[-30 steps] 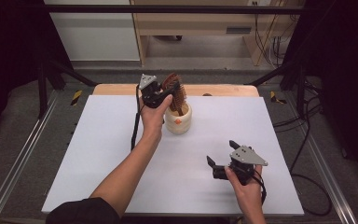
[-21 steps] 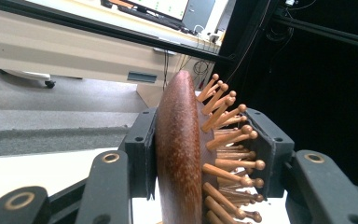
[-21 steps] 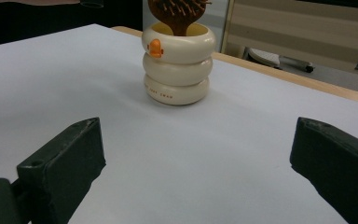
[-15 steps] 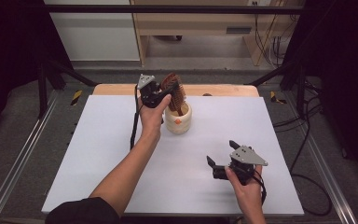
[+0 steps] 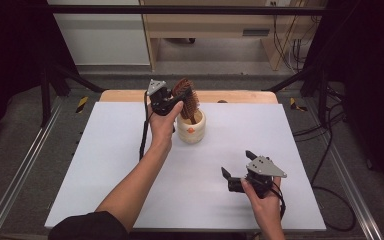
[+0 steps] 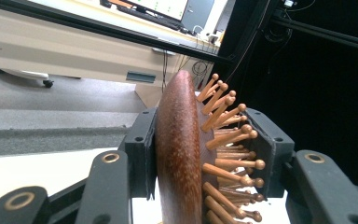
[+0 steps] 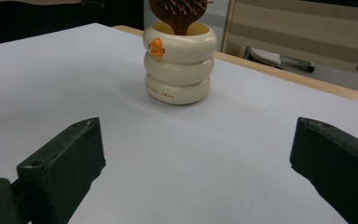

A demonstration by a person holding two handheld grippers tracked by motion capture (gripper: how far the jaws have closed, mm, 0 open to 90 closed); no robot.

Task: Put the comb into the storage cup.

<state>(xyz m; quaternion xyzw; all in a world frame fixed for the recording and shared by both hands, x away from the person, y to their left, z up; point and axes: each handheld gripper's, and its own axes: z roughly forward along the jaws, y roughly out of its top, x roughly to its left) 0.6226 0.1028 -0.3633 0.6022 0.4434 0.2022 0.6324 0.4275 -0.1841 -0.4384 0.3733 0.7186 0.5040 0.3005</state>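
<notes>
The wooden hairbrush point(image 5: 184, 97) stands with its handle down inside the cream ringed cup point(image 5: 190, 129), its head rising above the rim. My left gripper point(image 6: 204, 154) pinches that head: one pad lies flat on the smooth back, the other presses into the ball-tipped pins. The cup sits on the white table point(image 5: 105, 165) toward the far edge, with the wooden strip point(image 5: 240, 96) just behind it.

The grip worries me. The pin side gives no flat face, so the head could twist or slip between my pads if I pull or push off-axis. The cup is tall for its base and nothing steadies it; if the handle drags on the inner wall, the cup could tip or lift along with the brush.

My right gripper point(image 5: 237, 172) rests on the table well nearer to me than the cup, off to its right, jaws spread wide and holding nothing. From there it faces the cup point(image 7: 179, 60) but is too far away to brace it, so any wobble falls on my left hand point(image 5: 161, 125) alone.
</notes>
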